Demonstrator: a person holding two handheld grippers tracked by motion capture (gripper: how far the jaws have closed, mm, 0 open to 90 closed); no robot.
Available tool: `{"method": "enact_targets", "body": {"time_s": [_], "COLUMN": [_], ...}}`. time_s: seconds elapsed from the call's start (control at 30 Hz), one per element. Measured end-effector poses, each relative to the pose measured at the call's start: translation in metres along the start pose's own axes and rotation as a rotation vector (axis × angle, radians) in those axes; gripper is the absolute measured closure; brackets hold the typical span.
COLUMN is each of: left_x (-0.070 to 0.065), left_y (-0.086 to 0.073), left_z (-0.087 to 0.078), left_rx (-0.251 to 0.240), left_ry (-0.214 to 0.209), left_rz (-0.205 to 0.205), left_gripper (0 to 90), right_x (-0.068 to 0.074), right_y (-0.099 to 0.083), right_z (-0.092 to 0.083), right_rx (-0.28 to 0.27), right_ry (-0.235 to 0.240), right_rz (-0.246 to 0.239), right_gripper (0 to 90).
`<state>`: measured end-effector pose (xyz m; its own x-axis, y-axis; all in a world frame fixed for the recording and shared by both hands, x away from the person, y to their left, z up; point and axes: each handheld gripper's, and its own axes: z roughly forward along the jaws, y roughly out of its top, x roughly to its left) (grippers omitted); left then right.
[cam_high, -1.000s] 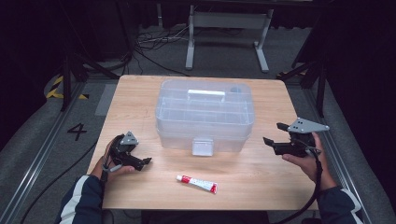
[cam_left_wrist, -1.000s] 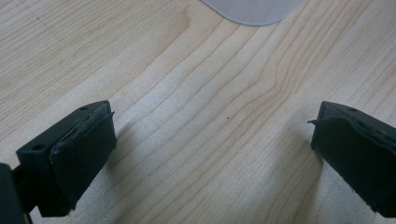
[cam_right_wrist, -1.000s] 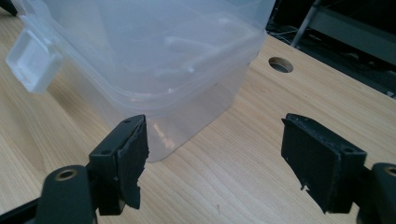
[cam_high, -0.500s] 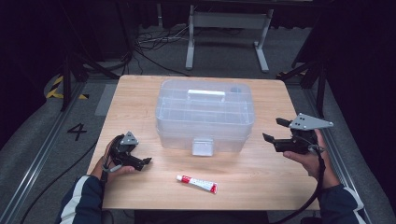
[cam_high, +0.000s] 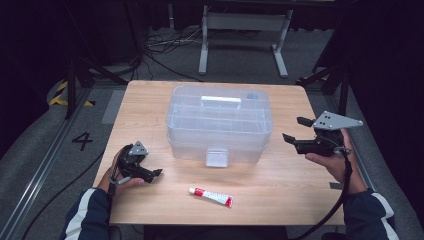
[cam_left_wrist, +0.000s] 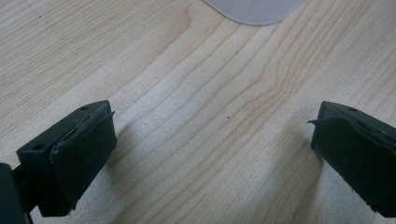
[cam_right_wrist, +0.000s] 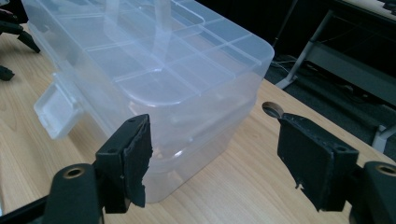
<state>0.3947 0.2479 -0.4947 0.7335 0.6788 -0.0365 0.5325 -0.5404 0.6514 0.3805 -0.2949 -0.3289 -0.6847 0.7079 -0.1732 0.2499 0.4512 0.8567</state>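
Observation:
A clear plastic organizer box (cam_high: 220, 122) with a white handle and a front latch (cam_high: 216, 156) stands shut in the middle of the wooden table (cam_high: 280, 185). A small white and red tube (cam_high: 211, 197) lies in front of it. My left gripper (cam_high: 152, 173) rests low on the table at the front left, open, with bare wood between its jaws (cam_left_wrist: 210, 140). My right gripper (cam_high: 295, 131) is held above the table to the right of the box, open. It faces the box's right end (cam_right_wrist: 187, 116) at close range.
A round hole (cam_right_wrist: 272, 109) is cut in the tabletop near the box's far right corner. A metal stand (cam_high: 242, 35) and cables lie on the floor behind the table. A "4" (cam_high: 82, 141) is marked on the floor at the left.
The right gripper has risen slightly and edged toward the box. The left gripper and the tube have stayed in place.

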Motion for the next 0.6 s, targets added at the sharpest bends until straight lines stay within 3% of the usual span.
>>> {"method": "enact_targets", "body": {"time_s": [0.6], "left_x": [0.0], "left_y": [0.0], "left_z": [0.0], "left_rx": [0.0], "left_ry": [0.003], "left_rz": [0.002], "left_gripper": [0.2], "right_x": [0.004], "right_y": [0.037], "right_z": [0.029], "right_rx": [-0.013], "right_ry": [0.048], "right_rz": [-0.042], "right_gripper": [27.7]}}
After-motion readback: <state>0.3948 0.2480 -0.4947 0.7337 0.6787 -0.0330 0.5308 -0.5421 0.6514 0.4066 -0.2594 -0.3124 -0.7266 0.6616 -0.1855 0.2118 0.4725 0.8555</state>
